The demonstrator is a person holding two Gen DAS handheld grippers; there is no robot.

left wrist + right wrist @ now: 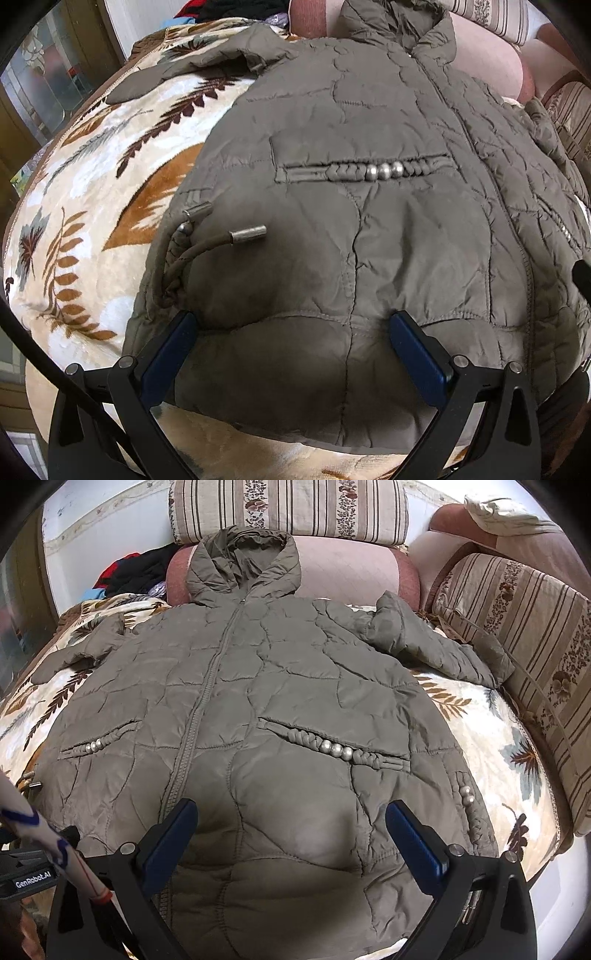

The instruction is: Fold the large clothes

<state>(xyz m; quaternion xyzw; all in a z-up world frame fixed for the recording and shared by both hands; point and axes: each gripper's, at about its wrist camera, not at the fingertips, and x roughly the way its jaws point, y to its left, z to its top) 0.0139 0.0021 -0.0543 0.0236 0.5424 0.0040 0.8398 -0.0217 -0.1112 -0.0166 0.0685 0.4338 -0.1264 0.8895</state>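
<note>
A large olive quilted hooded jacket (280, 672) lies face up, zipped, spread flat on a leaf-patterned blanket (491, 731). Its hood (243, 568) points away and both sleeves lie out to the sides. My right gripper (291, 812) is open, hovering over the lower right front near the hem. In the left wrist view the jacket (369, 221) fills the frame. My left gripper (295, 325) is open above the lower left hem, close to a drawstring with metal tips (243, 234). Each pocket has braided trim with silver beads (384, 170).
Striped floral cushions (288, 506) and a pink bolster (347, 572) stand behind the jacket, with another striped cushion (524, 657) at the right. A heap of dark and red clothes (136, 572) lies at the back left. A glass cabinet (48, 85) is at the left.
</note>
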